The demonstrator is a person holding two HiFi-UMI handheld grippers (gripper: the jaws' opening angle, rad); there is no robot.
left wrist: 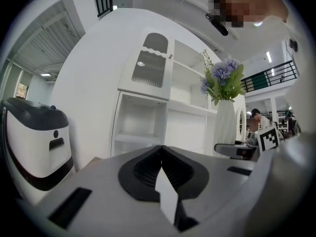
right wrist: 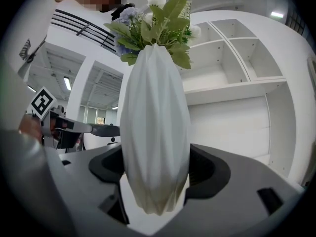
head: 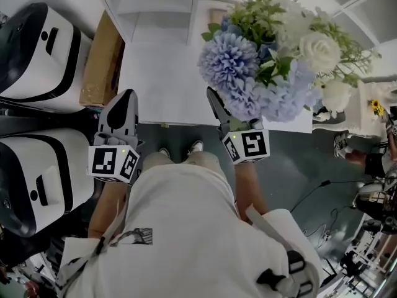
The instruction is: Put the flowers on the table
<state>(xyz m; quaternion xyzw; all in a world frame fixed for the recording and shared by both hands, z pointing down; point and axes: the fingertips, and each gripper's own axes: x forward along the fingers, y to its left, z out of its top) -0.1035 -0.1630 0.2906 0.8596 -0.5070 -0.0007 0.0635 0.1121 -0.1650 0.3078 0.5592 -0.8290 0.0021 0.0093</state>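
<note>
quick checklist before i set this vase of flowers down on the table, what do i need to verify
1. Grip: the right gripper has its jaws pressed on both sides of the white vase, low on its body: ok.
2. Vase upright, flowers seated in it: ok.
3. Free side: the left gripper is shut, empty and apart from the vase: ok.
4. Landing spot: the white table is bare ahead, but the flowers hide the part beneath them: cannot tell.
5. Vase base above the table edge: cannot tell.

Head view steeply down from above, 2 gripper views level, facing shelves [left wrist: 143,127], all 3 sharing the vase of flowers [right wrist: 155,132]
</note>
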